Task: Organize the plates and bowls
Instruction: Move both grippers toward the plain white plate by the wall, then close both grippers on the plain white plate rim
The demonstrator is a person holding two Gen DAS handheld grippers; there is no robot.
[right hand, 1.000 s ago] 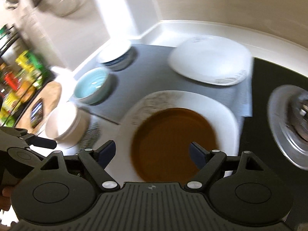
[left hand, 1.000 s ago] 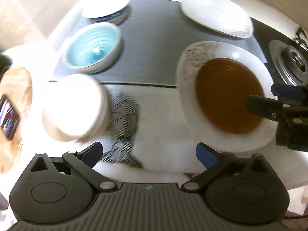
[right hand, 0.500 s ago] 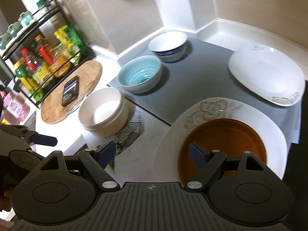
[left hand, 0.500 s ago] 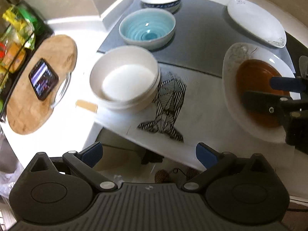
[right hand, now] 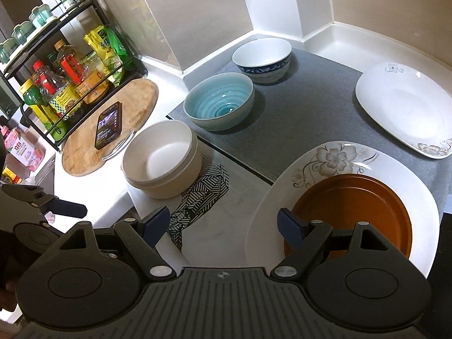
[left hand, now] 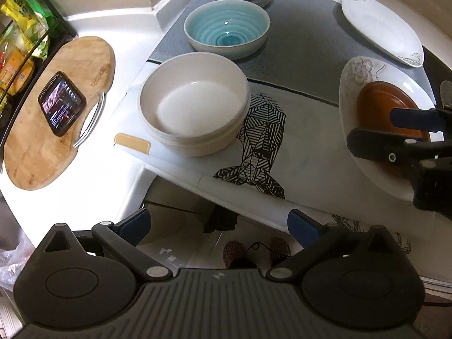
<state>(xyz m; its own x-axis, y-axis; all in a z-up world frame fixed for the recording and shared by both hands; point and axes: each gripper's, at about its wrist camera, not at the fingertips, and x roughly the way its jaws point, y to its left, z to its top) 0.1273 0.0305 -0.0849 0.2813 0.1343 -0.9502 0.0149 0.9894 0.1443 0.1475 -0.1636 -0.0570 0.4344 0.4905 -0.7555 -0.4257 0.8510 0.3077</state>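
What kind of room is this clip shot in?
Most likely a home kitchen: a white countertop in a corner, a rack of bottles and packets, a wooden cutting board, and bowls and plates set out.

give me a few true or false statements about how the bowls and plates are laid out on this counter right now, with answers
1. The brown plate lies on the flowered white plate. True.
2. The blue ribbed bowl is nested inside the cream bowl. False: they stand apart, the blue one on the grey mat.
3. A phone lies on the wooden board. True.
4. The right gripper is shut on the brown plate. False: it is open and holds nothing.
5. The blue-patterned bowl sits upside down. False: it stands upright, mouth up.
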